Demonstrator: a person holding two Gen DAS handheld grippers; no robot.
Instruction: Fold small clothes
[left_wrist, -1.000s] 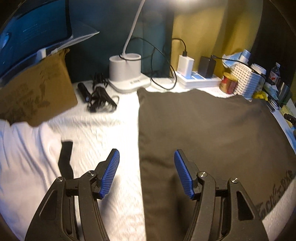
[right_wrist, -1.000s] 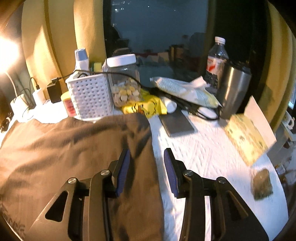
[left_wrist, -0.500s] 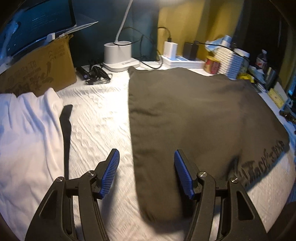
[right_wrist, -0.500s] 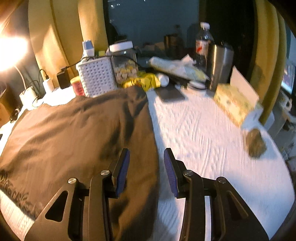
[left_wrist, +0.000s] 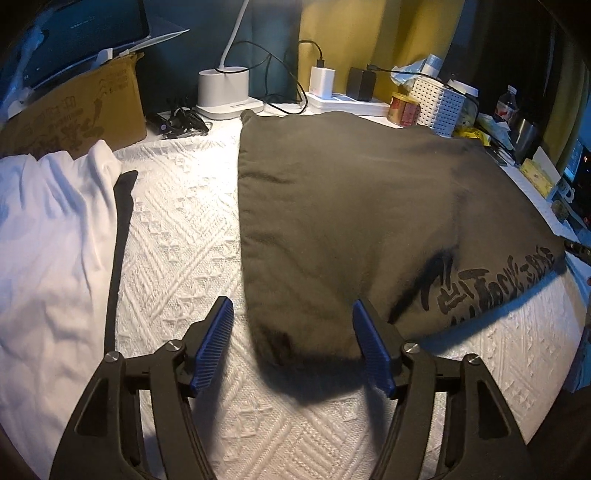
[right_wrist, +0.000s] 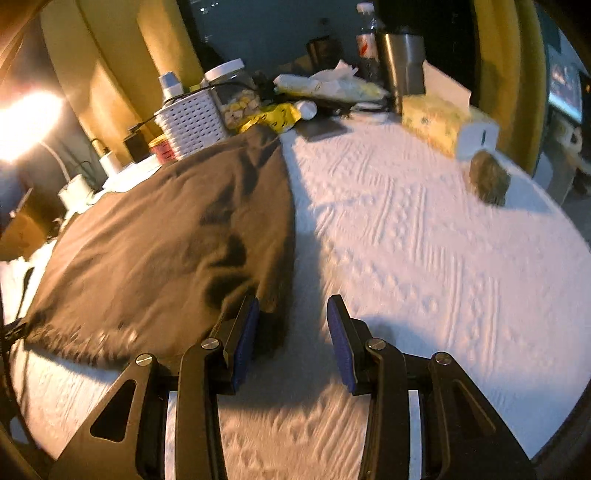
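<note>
Hidden or unclear: I am seeing the black print (left_wrist: 487, 284) on the dark brown garment (left_wrist: 351, 206) only as smeared characters I cannot read; the garment's near hem is dissolving into shadow, and the right wrist view is blurring.
Cut off: the white garment (left_wrist: 48, 236) is running out of frame at the left; a black strip (left_wrist: 116, 258) is showing along its edge, and I cannot tell what it belongs to.
My left claw (left_wrist: 293, 347): its jaws are opening, pads spread, with the garment's near left corner lying between them and the pads not pressing it.
My right claw (right_wrist: 293, 339): I am holding it spread, nothing pinched; the left pad is sitting at the garment's near right corner, the right pad over bare cloth.
Task's thing: the dark brown garment is lying flat in the middle of the white textured table cover (left_wrist: 177, 229).
Around, far side: a cardboard box (left_wrist: 74, 110), lamp base (left_wrist: 223, 88), power strip (left_wrist: 347, 101) with chargers, a red tin (left_wrist: 404, 109) and a white perforated basket (right_wrist: 192, 123) are crowding the far edge.
Around, right side: a tissue box (right_wrist: 443, 125) and a small brown lump (right_wrist: 489, 177) are sitting apart from the garment.
Open room: bare cover is stretching right of the garment and between the two garments.
</note>
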